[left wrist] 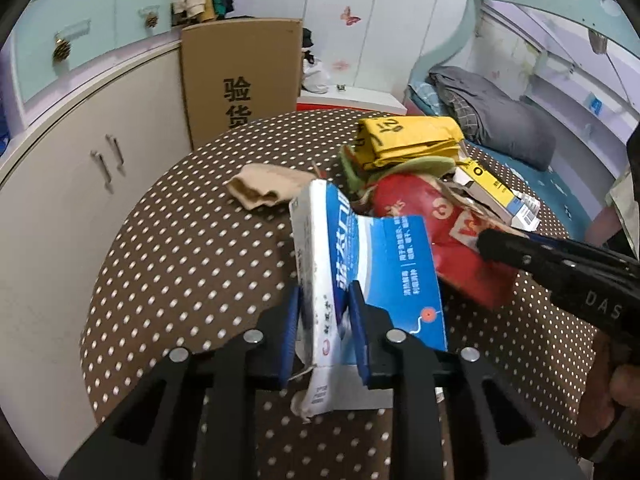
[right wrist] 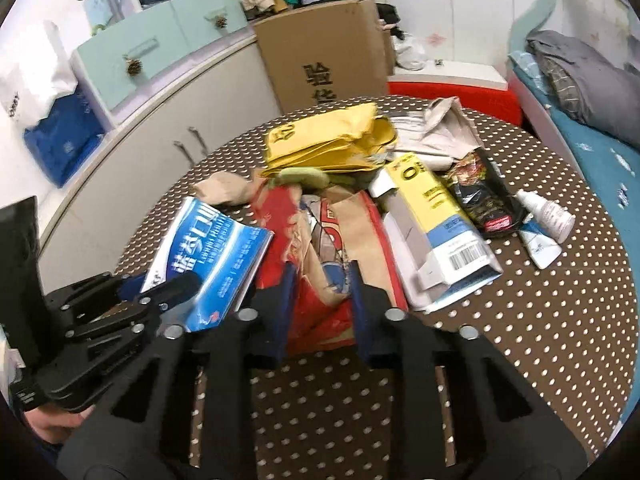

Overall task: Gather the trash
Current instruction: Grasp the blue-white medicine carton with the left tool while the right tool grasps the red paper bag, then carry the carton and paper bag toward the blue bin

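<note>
Left gripper [left wrist: 325, 332]: gripping the blue box [left wrist: 372, 280] by its near edge, low centre of frame, long axis running away up-frame. Right gripper [right wrist: 320, 312]: straddling the red bag [right wrist: 320, 264] at centre, jaws appearing closed on it; pile is lying beyond on the bench [right wrist: 540, 340].

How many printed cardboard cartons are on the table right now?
2. The blue carton is clamped in the left gripper at the pile's left; the yellow carton lies open toward the right, beside the bottle. Others may be buried in the pile.
</note>
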